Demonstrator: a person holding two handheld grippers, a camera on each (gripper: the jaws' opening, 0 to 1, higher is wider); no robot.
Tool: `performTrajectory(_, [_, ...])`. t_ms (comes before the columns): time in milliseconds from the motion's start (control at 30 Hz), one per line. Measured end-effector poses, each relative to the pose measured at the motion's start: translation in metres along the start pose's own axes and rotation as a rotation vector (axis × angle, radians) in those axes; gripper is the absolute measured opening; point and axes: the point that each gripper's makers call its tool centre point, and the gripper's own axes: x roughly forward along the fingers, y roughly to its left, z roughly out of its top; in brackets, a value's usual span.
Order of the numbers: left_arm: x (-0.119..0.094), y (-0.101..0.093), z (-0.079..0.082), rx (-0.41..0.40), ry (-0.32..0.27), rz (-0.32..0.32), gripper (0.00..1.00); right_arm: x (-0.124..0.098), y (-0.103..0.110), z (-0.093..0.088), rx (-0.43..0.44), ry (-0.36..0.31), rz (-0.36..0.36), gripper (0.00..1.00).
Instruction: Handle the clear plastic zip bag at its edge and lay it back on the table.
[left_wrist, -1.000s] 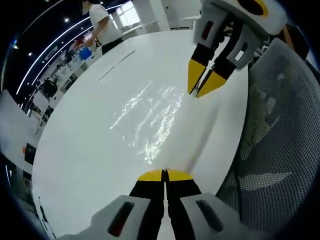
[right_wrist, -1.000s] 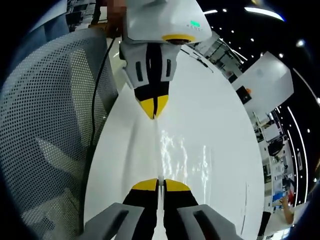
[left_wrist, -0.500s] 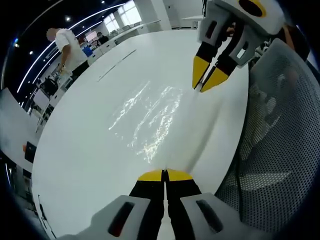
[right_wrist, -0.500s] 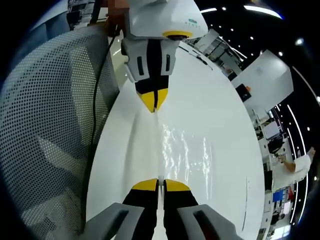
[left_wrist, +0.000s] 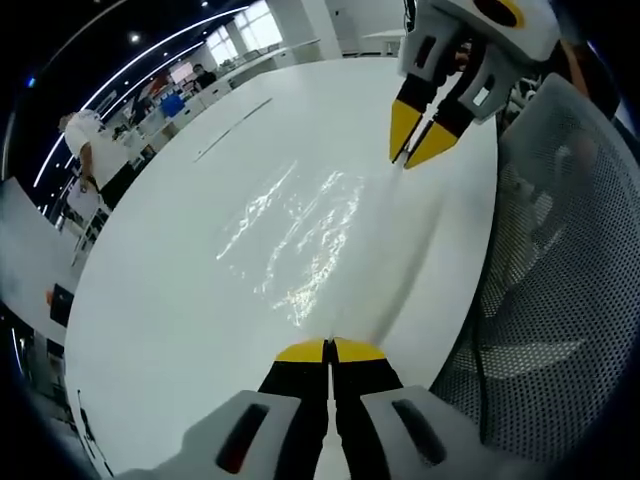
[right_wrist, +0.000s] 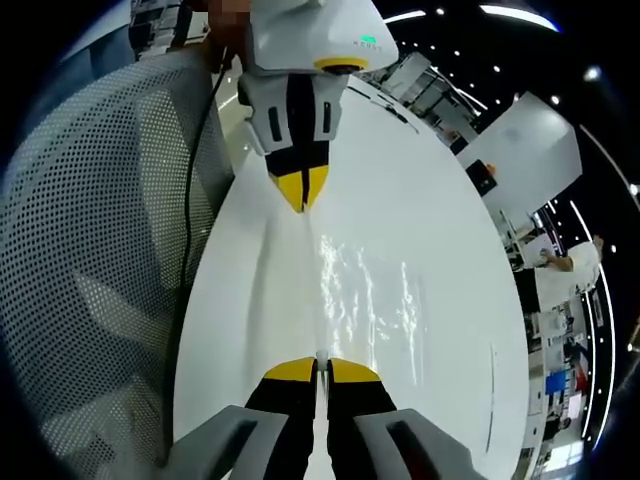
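A clear plastic zip bag (left_wrist: 300, 235) hangs taut just over the white table (left_wrist: 150, 300), showing mostly as bright glints. My left gripper (left_wrist: 328, 350) is shut on its near edge at the bottom of the left gripper view. At the far end my right gripper (left_wrist: 408, 162) pinches the same edge with its yellow fingers closed. In the right gripper view the bag (right_wrist: 365, 290) runs from my right gripper (right_wrist: 318, 368), shut on it, up to my left gripper (right_wrist: 303, 205), also shut on it. Whether the bag touches the table I cannot tell.
A grey mesh chair (left_wrist: 560, 300) stands against the table's near side, also the mesh chair (right_wrist: 90, 250) in the right gripper view. A thin dark line (left_wrist: 232, 130) lies far out on the table. A person in a white shirt (left_wrist: 88, 135) walks in the background.
The two grippers have drawn slightly apart along the bag's edge, both still shut on it. The person in the background has walked to the left.
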Motion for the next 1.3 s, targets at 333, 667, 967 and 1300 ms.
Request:
performTrajectory(333, [-0.007, -0.002, 0.001, 0.001, 0.002, 0.002, 0.0, -0.002, 0.0, -0.007, 0.018, 0.01, -0.008, 0.0])
performTrajectory(667, [-0.011, -0.012, 0.008, 0.085, -0.003, -0.005, 0.0, -0.006, -0.005, -0.001, 0.098, -0.061, -0.002, 0.15])
performTrajectory(967, [-0.018, -0.025, 0.014, 0.125, -0.001, -0.014, 0.0, -0.017, -0.023, 0.021, 0.142, -0.147, -0.02, 0.17])
performTrajectory(1300, [-0.019, -0.019, 0.017, 0.138, -0.014, -0.006, 0.0, 0.003, -0.012, 0.026, 0.076, -0.114, 0.025, 0.15])
